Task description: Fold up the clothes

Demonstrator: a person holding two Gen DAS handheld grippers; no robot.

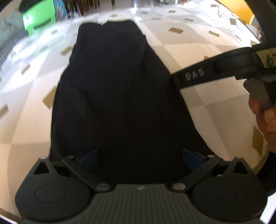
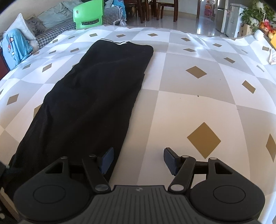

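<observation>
The left claw (image 1: pixel 140 157) hangs released, its blue pads (image 1: pixel 89 157) set wide over the near end of the black garment (image 1: pixel 113 96), nothing pinched between them. That spread looks meant for taking a broad bite of the near hem. The right claw (image 2: pixel 138 159) is also released: its left pad sits over the garment's right edge, its right pad over bare cloth (image 2: pixel 198 96), so the edge runs between the jaws but the pads do not press it. Seen from the left claw's camera, the right claw comes in over the garment's right side, a hand (image 1: pixel 264 118) on its trigger.

The garment lies as a long, narrow strip running away from both claws, already folded lengthwise by the look of it, a white stripe at its far end. It rests on the checked cloth of the tabletop. Likely both claws straddle the near end to lift it toward the far end. Beyond the garment's far end stands a green chair (image 2: pixel 88 14).
</observation>
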